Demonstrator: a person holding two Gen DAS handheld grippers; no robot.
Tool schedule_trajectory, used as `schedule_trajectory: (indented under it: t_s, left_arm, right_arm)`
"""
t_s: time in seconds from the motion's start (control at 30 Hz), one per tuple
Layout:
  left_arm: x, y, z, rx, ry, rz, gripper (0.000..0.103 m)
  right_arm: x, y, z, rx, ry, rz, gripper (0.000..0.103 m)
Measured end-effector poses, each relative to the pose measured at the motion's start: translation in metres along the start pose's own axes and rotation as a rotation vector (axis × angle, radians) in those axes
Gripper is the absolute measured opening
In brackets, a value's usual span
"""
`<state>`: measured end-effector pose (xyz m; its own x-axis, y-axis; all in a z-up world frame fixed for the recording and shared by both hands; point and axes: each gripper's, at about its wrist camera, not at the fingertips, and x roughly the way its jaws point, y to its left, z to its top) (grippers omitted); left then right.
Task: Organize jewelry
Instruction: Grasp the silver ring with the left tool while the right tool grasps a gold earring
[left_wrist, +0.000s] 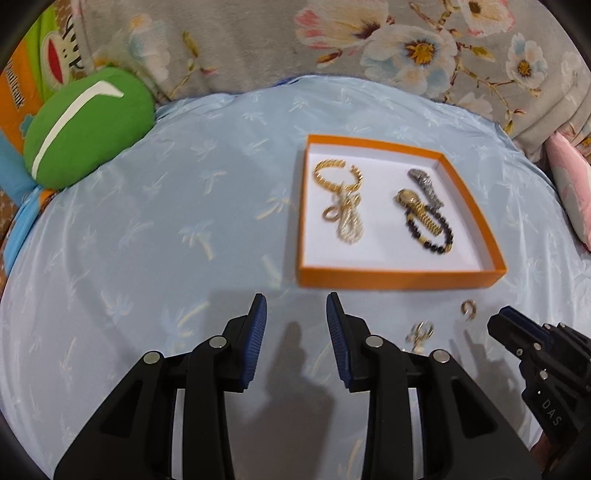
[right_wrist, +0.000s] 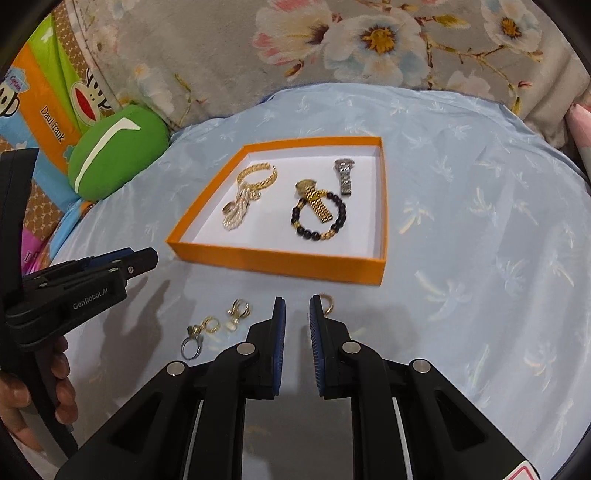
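Note:
An orange box (left_wrist: 399, 278) (right_wrist: 280, 264) with a white floor lies on the light blue cloth. It holds a gold chain bracelet (left_wrist: 336, 173) (right_wrist: 256, 175), a pale bracelet (left_wrist: 349, 221) (right_wrist: 236, 212), a gold watch (left_wrist: 419, 210) (right_wrist: 316, 201), a silver watch (left_wrist: 424, 184) (right_wrist: 344, 177) and a black bead bracelet (left_wrist: 430, 236) (right_wrist: 317, 221). Loose on the cloth in front are a gold ring (left_wrist: 468, 309) (right_wrist: 327, 302), gold earrings (left_wrist: 419, 334) (right_wrist: 238, 312) and a silver ring (right_wrist: 192, 345). My left gripper (left_wrist: 295, 306) (right_wrist: 142, 258) is open and empty. My right gripper (right_wrist: 296, 308) (left_wrist: 496, 325) is open, with the gold ring just right of its right finger.
A green cushion (left_wrist: 88, 125) (right_wrist: 118, 151) lies at the back left beside colourful cartoon packaging (right_wrist: 48, 107). A floral blanket (left_wrist: 332, 44) (right_wrist: 369, 44) runs along the back. A pink pillow (left_wrist: 569, 184) is at the right edge.

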<state>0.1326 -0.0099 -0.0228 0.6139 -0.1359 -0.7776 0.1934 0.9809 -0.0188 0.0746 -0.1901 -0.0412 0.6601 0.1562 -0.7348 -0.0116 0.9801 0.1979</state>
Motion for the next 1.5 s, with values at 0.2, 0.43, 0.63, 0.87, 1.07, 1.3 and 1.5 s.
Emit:
schedule_trajectory:
  t_s: [0.2, 0.43, 0.63, 0.87, 1.07, 1.3, 1.5]
  left_arm:
    - [-0.007, 0.015, -0.024, -0.012, 0.029, 0.002, 0.032]
    - [-0.012, 0.021, -0.037, -0.021, 0.043, -0.014, 0.032]
    - [-0.010, 0.024, -0.041, -0.028, 0.053, -0.028, 0.032]
    - [-0.011, 0.023, -0.042, -0.024, 0.058, -0.044, 0.032]
    - [-0.011, 0.013, -0.044, -0.012, 0.060, -0.069, 0.032]
    - [-0.012, -0.005, -0.046, 0.018, 0.062, -0.103, 0.033]
    - [-0.009, -0.017, -0.048, 0.029, 0.077, -0.131, 0.037]
  right_arm:
    - [0.012, 0.023, -0.006, -0.031, 0.021, 0.020, 0.020]
    - [0.026, 0.035, -0.002, -0.035, 0.032, 0.019, 0.025]
    - [0.038, 0.043, 0.004, -0.051, 0.048, 0.009, 0.025]
    - [0.045, 0.039, 0.004, -0.042, 0.062, -0.003, 0.019]
    - [0.041, 0.037, 0.003, -0.042, 0.050, 0.000, 0.005]
    - [0.029, 0.024, -0.001, -0.013, 0.048, 0.000, 0.005]
    - [0.014, 0.005, -0.011, 0.038, 0.049, -0.003, 0.005]
